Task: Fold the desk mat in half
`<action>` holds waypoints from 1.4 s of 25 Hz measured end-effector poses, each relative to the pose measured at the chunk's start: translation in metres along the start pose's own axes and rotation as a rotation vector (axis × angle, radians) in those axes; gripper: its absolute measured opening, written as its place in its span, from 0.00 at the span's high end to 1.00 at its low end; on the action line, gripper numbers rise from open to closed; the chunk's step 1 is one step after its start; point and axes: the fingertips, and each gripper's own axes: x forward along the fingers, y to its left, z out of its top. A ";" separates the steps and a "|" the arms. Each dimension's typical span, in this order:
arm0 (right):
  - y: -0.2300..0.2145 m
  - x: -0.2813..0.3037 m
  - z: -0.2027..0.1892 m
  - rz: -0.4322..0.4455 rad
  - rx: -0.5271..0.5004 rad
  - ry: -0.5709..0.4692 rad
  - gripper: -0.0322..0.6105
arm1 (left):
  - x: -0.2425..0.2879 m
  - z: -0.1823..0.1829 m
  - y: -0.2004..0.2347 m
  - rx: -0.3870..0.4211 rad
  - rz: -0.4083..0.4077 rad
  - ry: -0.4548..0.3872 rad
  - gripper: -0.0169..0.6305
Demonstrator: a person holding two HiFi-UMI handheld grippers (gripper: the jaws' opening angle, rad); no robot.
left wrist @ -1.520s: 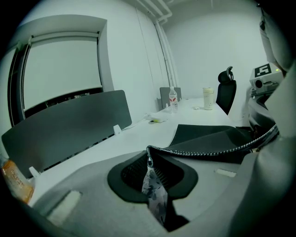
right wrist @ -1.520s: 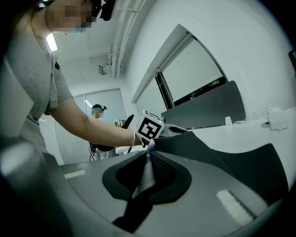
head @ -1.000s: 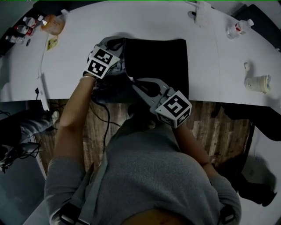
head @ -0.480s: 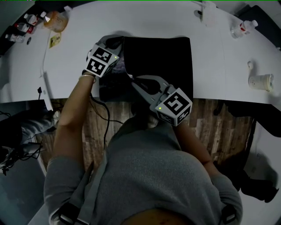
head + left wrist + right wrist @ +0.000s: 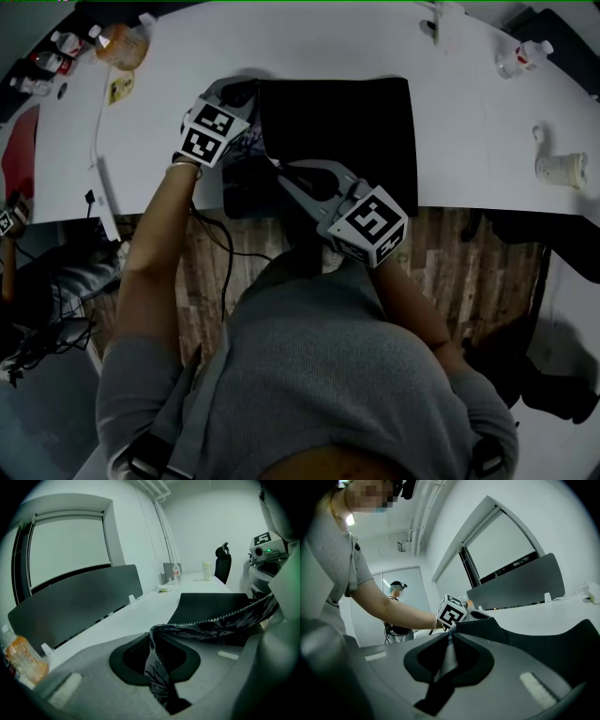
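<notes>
The desk mat (image 5: pixel 342 127) lies on the white table (image 5: pixel 487 122) with its black underside turned up; a patterned stretch (image 5: pixel 246 187) shows at its left, near the table's front edge. My left gripper (image 5: pixel 251 96) is shut on the mat's far left corner. In the left gripper view the stitched, patterned edge (image 5: pixel 206 620) runs from between the jaws of my left gripper (image 5: pixel 157 667) towards the right gripper (image 5: pixel 265 550). My right gripper (image 5: pixel 278 169) is shut on the near corner. The right gripper view shows the pinched mat (image 5: pixel 497 625) at my right gripper (image 5: pixel 445 660) and the left gripper's marker cube (image 5: pixel 452 611).
An orange bottle (image 5: pixel 117 47) and small items stand at the table's far left, beside a white cable (image 5: pixel 98 131). A paper cup (image 5: pixel 562 169) and a water bottle (image 5: pixel 522 58) are at the right. A grey partition (image 5: pixel 70 606) lines the far edge. Another person (image 5: pixel 396 606) stands behind.
Both grippers have carried the mat's held edge to the left across the table. The upturned black area has grown wider.
</notes>
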 end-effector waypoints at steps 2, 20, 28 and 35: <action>0.002 0.005 0.000 -0.001 0.000 0.001 0.90 | -0.002 -0.003 0.003 0.005 -0.001 0.000 0.91; 0.019 0.039 -0.003 0.018 -0.025 0.027 0.90 | -0.022 -0.026 0.023 0.019 0.003 0.012 0.91; 0.026 0.052 -0.006 0.032 -0.044 0.045 0.90 | -0.030 -0.033 0.030 0.022 0.012 0.015 0.91; 0.030 0.059 -0.011 0.032 -0.058 0.064 0.90 | -0.037 -0.053 0.036 0.051 0.059 0.071 0.87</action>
